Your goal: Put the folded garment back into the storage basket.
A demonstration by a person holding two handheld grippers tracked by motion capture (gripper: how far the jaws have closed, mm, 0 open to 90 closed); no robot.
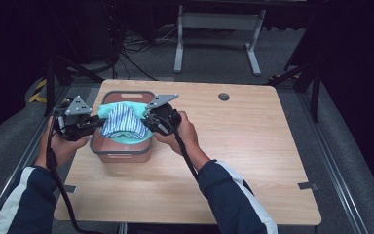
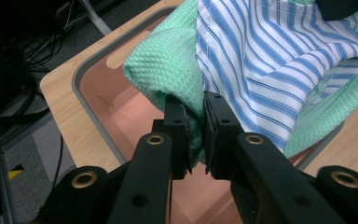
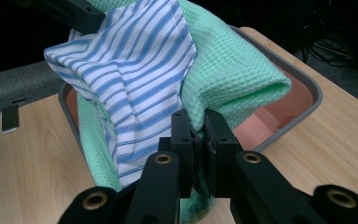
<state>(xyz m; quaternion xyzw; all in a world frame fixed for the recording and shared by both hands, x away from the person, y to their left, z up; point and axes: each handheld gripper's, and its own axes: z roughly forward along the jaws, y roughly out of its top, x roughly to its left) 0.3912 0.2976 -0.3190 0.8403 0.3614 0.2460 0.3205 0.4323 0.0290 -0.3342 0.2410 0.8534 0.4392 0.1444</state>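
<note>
Left of centre in the high view, a green waffle-weave cloth [image 1: 135, 137] hangs over a pink bin [image 1: 121, 155] with a grey rim, and a blue-and-white striped cloth [image 1: 122, 122] lies draped over the green one. Both cloths are lifted into a hump above the bin's opening, with their lower edges hanging down inside it or over its near rim.

The left gripper [image 1: 97, 124] comes in from the left side of the frame and meets the bundle at its left edge; the right gripper [image 1: 148, 122] meets it at the right edge. Each is held in one of the person's hands, with dark sleeves striped in white reaching in from the bottom of the frame.

At the lower middle of the left gripper view, the two black jaws are closed on a fold of the green waffle-weave cloth [image 2: 168, 70], with the striped cloth [image 2: 270, 60] just to the right of the pinch and the bin's pink inside [image 2: 112, 98] below and to the left. At the lower middle of the right gripper view, the jaws are likewise pressed together on the green cloth [image 3: 233, 74], where the striped cloth [image 3: 135, 74] falls beside them on the left.

The bin stands on a light wooden table [image 1: 233, 161], near its upper left corner.
</note>
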